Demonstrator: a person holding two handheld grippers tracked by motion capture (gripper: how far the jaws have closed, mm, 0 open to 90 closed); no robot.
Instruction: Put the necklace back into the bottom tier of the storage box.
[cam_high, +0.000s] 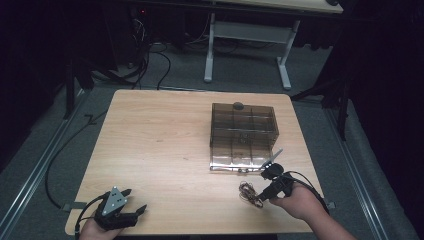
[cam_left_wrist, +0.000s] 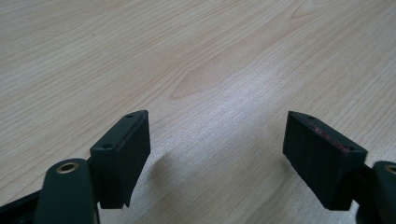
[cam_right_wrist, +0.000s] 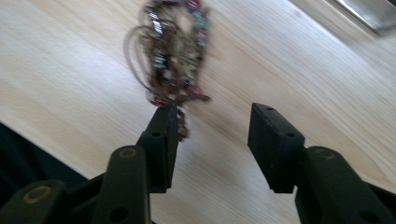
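The right hand-held gripper (cam_right_wrist: 212, 128) hangs released over a tangled beaded chain (cam_right_wrist: 173, 51) lying on the tabletop (cam_high: 150, 145) just in front of the clear compartment box (cam_high: 243, 135); the left hand-held gripper (cam_left_wrist: 217, 156) rests open at the near edge. It looks like the pick-up step: next the jaws must drop around the bundle and clench

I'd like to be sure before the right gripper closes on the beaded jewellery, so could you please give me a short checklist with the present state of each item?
1. Right gripper open: ok, its jaws stand apart.
2. Beaded jewellery between the jaws: not ok, it lies ahead of them, one strand beside the left jaw.
3. Jewellery loose on the table: ok, apart from the clear organiser box.
4. Left gripper out of the way: ok, open at the near left edge.
5. Box compartments free: cannot tell, tinted walls hide them.
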